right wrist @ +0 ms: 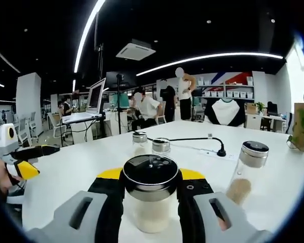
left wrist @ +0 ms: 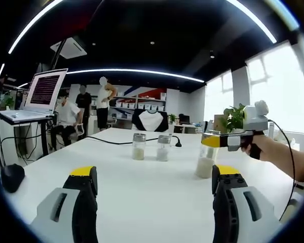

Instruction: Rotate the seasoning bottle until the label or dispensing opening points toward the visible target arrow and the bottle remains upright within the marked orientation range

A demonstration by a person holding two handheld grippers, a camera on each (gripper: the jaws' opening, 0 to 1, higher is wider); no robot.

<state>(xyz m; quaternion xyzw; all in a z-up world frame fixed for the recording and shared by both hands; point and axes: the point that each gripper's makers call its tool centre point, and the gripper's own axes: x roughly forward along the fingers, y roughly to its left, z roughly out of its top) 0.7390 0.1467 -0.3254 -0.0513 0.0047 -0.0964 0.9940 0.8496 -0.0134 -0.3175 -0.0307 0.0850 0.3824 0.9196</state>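
A clear seasoning bottle (right wrist: 150, 202) with pale grains and a dark perforated lid stands upright on the white table (right wrist: 81, 162), between the jaws of my right gripper (right wrist: 151, 174), which is shut on it. In the left gripper view the same bottle (left wrist: 206, 163) stands at the right with the right gripper (left wrist: 214, 141) clamped near its top, a hand behind it. My left gripper (left wrist: 154, 185) is open wide low over the table, with nothing between its jaws. It also appears at the left of the right gripper view (right wrist: 28, 159).
Two more bottles (left wrist: 138, 147) (left wrist: 163, 148) stand mid-table by a black cable (left wrist: 111, 142). Another bottle (right wrist: 245, 172) with brownish contents stands right of the held one. A laptop (left wrist: 40, 93) on a stand and several people are beyond the table's far left.
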